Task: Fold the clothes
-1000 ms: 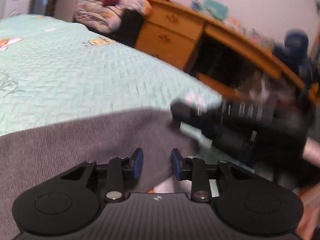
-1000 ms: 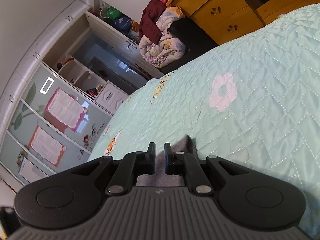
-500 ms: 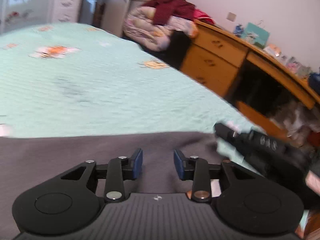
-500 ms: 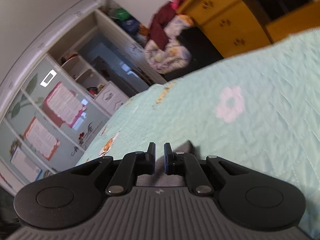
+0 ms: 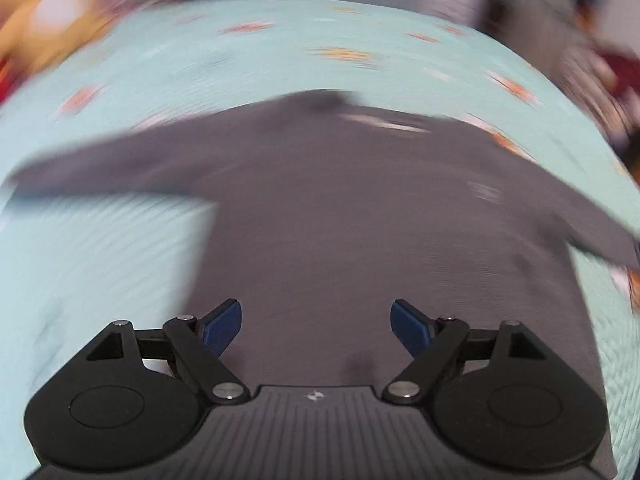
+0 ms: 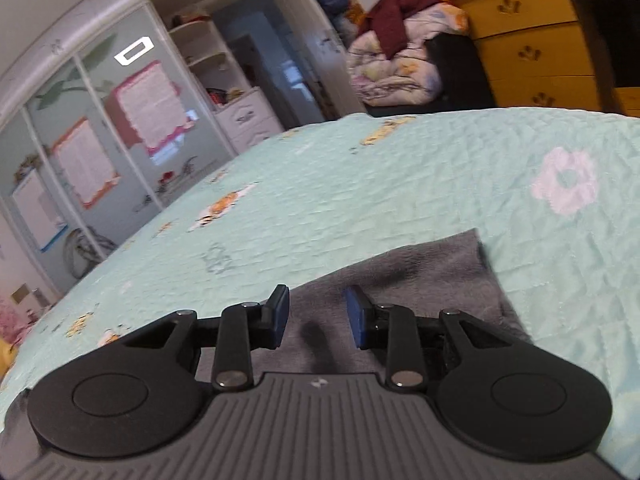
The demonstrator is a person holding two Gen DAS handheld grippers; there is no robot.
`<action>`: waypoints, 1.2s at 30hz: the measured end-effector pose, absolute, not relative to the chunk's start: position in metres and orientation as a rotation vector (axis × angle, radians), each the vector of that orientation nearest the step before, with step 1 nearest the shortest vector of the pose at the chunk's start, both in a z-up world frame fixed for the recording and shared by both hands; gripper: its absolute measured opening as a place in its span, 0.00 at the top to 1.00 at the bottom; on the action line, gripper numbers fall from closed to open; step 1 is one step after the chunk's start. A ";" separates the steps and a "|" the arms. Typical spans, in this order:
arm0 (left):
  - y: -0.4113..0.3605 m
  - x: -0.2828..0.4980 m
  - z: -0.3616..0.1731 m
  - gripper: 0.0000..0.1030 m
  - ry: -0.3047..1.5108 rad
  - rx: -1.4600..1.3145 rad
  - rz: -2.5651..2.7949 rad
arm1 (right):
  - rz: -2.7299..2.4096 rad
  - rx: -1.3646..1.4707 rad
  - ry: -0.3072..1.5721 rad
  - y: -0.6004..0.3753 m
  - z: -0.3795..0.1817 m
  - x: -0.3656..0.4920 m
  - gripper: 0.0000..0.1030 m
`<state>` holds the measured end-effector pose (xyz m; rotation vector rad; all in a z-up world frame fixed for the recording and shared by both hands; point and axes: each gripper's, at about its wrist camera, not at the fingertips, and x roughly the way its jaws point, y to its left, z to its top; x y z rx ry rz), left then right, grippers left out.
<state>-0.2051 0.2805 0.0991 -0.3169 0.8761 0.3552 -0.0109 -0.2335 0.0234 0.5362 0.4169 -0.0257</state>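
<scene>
**Letting go: both grippers opened over the spread sweater**

Lying flat on the bed, the grey sweater (image 5: 344,208) was spread with both sleeves out to either side, its collar toward the far edge of the quilt (image 5: 280,44) and its hem at the near edge under the left gripper (image 5: 316,324). No fold showed in it.

Half a second before, the left gripper's fingers had stood fairly close together at the hem, looking low across the bed toward the desk; now they were released wide, nothing between them, and the view had swung to look down the whole garment, heavily blurred by that swing. The right gripper (image 6: 316,312), which had been pinched nearly closed on a corner of grey cloth, had parted too, and the corner (image 6: 440,272) lay slack on the quilt just beyond its fingers, apparently no longer held.

Judged from this, a spreading or smoothing step looked finished: the sweater lay free and flat, fit for a sleeve or side to be taken up for a fold.
</scene>
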 end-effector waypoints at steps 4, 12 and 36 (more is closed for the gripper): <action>0.350 -0.248 0.094 0.18 0.816 -0.481 0.433 | -0.063 0.469 0.491 -0.212 0.030 -0.014 0.68; 0.435 -0.259 0.056 0.19 0.676 -0.812 0.468 | 0.460 0.384 0.545 0.008 0.083 -0.110 0.68; 0.469 -0.244 0.018 0.14 0.389 -0.752 0.401 | 0.504 0.370 0.693 0.286 0.020 0.054 0.93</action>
